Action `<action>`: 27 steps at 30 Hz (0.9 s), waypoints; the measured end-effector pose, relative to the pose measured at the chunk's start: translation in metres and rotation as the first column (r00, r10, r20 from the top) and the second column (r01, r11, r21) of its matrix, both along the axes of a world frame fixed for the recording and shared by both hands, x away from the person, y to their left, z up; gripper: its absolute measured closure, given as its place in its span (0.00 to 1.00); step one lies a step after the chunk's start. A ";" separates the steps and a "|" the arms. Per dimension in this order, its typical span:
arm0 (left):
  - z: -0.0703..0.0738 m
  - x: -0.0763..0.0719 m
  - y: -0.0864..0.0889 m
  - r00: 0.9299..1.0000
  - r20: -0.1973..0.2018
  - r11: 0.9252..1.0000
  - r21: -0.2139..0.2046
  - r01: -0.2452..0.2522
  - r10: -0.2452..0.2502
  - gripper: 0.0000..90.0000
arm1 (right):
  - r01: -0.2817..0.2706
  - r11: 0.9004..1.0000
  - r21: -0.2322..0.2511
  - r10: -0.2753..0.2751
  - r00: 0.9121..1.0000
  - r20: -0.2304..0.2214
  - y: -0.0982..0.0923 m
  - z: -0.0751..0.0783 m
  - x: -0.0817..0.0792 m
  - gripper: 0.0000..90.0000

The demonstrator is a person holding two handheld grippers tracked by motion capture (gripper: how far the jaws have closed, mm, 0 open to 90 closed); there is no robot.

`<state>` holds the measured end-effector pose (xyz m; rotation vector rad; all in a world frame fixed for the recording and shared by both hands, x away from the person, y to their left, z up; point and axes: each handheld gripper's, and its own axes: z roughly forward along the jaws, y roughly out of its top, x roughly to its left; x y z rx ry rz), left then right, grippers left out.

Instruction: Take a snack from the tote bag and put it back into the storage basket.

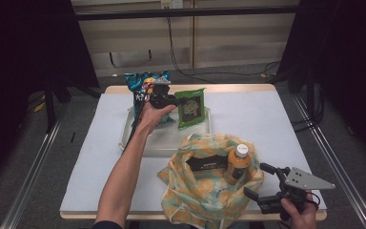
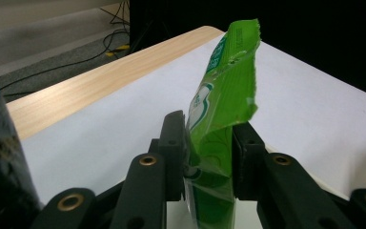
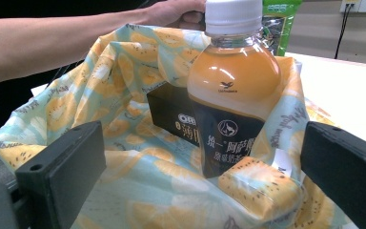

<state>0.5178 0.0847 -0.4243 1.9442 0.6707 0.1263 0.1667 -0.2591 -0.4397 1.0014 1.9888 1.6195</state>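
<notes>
On the white worktop [image 1: 267, 124] lay a patterned cloth bag [image 1: 205, 191] holding a black box [image 1: 206, 163] and an orange drink bottle [image 1: 238, 164]. Farther back, on a white tray [image 1: 164, 138], stood a blue snack bag [image 1: 140, 90] and the green snack bag [image 2: 219, 119], pinched upright between left tongs [image 2: 208, 152]. Beside the cloth bag hovered right tongs [image 1: 259, 183], wide open, gripping nothing.

left arm [image 1: 124, 167] stretched forward across the table | left gripper [image 1: 171, 101] far out, jaws narrowed with pads pressed on something thin | right hand [image 1: 298, 212] low at the near right edge | right gripper [image 1: 259, 180] level, jaws wide apart, gripping nothing
</notes>
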 end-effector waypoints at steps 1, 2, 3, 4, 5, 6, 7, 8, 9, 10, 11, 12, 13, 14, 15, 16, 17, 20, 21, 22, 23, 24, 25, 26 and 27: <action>0.000 0.000 0.000 1.000 0.001 1.000 -0.001 0.000 0.000 0.78 | -0.001 1.000 0.001 0.001 1.000 0.000 0.000 0.000 0.000 0.01; 0.000 0.000 0.000 1.000 0.001 1.000 0.000 0.001 -0.001 0.77 | -0.001 1.000 -0.002 0.001 1.000 0.005 0.000 0.000 0.000 0.01; 0.000 0.001 0.000 1.000 0.001 1.000 0.004 0.002 -0.002 0.76 | 0.000 1.000 0.000 0.000 1.000 0.001 -0.001 0.000 0.000 0.01; 0.000 0.001 0.001 1.000 0.000 1.000 -0.003 -0.003 0.003 0.76 | 0.000 1.000 0.001 0.000 1.000 0.002 -0.001 0.000 0.000 0.01; 0.000 0.002 0.002 1.000 -0.003 1.000 -0.007 -0.009 0.009 0.75 | -0.001 1.000 0.002 0.001 1.000 0.000 -0.001 0.000 0.000 0.01; 0.001 0.002 0.002 1.000 -0.006 1.000 -0.011 -0.011 0.011 0.73 | -0.004 1.000 0.001 0.004 1.000 0.002 -0.001 0.000 0.000 0.01; 0.001 0.003 0.003 1.000 -0.005 1.000 -0.006 -0.016 0.016 0.73 | -0.004 1.000 0.000 0.004 1.000 0.002 -0.001 0.000 0.000 0.01; 0.001 0.003 0.003 1.000 -0.002 1.000 -0.003 -0.017 0.017 0.73 | -0.002 1.000 0.003 0.002 1.000 0.000 0.000 0.000 0.000 0.00; 0.002 0.003 0.004 1.000 -0.001 1.000 -0.010 -0.012 0.012 0.72 | -0.005 1.000 0.001 0.005 1.000 0.002 0.000 0.000 0.000 0.01; 0.003 0.003 0.003 1.000 -0.002 1.000 -0.018 -0.010 0.010 0.71 | -0.007 1.000 0.001 0.007 1.000 0.002 0.000 0.000 0.000 0.00; 0.003 0.003 0.003 1.000 -0.002 1.000 -0.023 -0.011 0.011 0.71 | -0.006 1.000 0.000 0.006 1.000 0.001 0.000 0.000 0.000 0.00; 0.004 0.003 0.003 1.000 0.001 1.000 -0.026 -0.012 0.012 0.70 | -0.007 1.000 -0.001 0.007 1.000 0.001 0.000 0.000 0.000 0.00; 0.005 0.003 0.003 1.000 0.005 1.000 -0.024 -0.011 0.011 0.69 | -0.007 1.000 -0.001 0.007 1.000 0.001 0.000 -0.001 0.000 0.01; 0.007 0.003 0.003 1.000 0.005 0.999 -0.032 -0.022 0.022 0.67 | -0.007 1.000 -0.003 0.007 1.000 0.002 0.000 -0.001 0.000 0.00; 0.009 0.003 0.003 1.000 0.012 0.999 -0.030 -0.019 0.020 0.64 | -0.009 1.000 -0.002 0.009 1.000 0.001 0.000 -0.001 0.000 0.00; 0.011 0.003 0.003 1.000 0.013 0.999 -0.036 -0.022 0.023 0.62 | -0.009 1.000 0.000 0.009 1.000 0.001 0.000 -0.001 0.000 0.00; 0.013 0.003 0.003 1.000 0.021 0.999 -0.038 -0.020 0.021 0.62 | -0.010 1.000 0.000 0.010 1.000 0.001 0.000 -0.001 0.000 0.00; 0.018 0.002 0.005 0.997 0.050 0.998 -0.044 -0.048 0.051 0.58 | -0.009 1.000 0.002 0.009 1.000 0.001 0.000 -0.001 0.000 0.00; 0.020 0.002 0.006 0.997 0.053 0.997 -0.058 -0.057 0.060 0.57 | -0.010 1.000 0.003 0.010 1.000 0.001 0.000 -0.001 0.000 0.00; 0.021 0.002 0.007 0.997 0.054 0.996 -0.069 -0.053 0.056 0.57 | -0.015 1.000 0.001 0.015 1.000 0.000 0.000 -0.001 0.000 0.00; 0.021 0.002 0.008 0.996 0.057 0.996 -0.073 -0.060 0.064 0.57 | -0.015 1.000 0.000 0.015 1.000 0.000 0.000 -0.001 0.000 0.00; 0.022 0.002 0.008 0.996 0.056 0.995 -0.075 -0.059 0.063 0.57 | -0.017 1.000 -0.001 0.017 1.000 0.000 0.001 -0.001 0.000 0.00; 0.022 0.001 0.008 0.997 0.057 0.996 -0.072 -0.054 0.058 0.57 | -0.018 1.000 -0.001 0.018 1.000 0.000 0.001 -0.001 0.000 0.00; 0.022 0.000 0.008 0.997 0.057 0.996 -0.073 -0.049 0.053 0.58 | -0.019 1.000 -0.002 0.019 1.000 0.000 0.001 -0.001 0.000 0.00; 0.023 -0.002 0.007 0.997 0.062 0.997 -0.066 -0.042 0.046 0.60 | -0.021 1.000 0.001 0.021 1.000 0.001 0.001 -0.001 0.000 0.00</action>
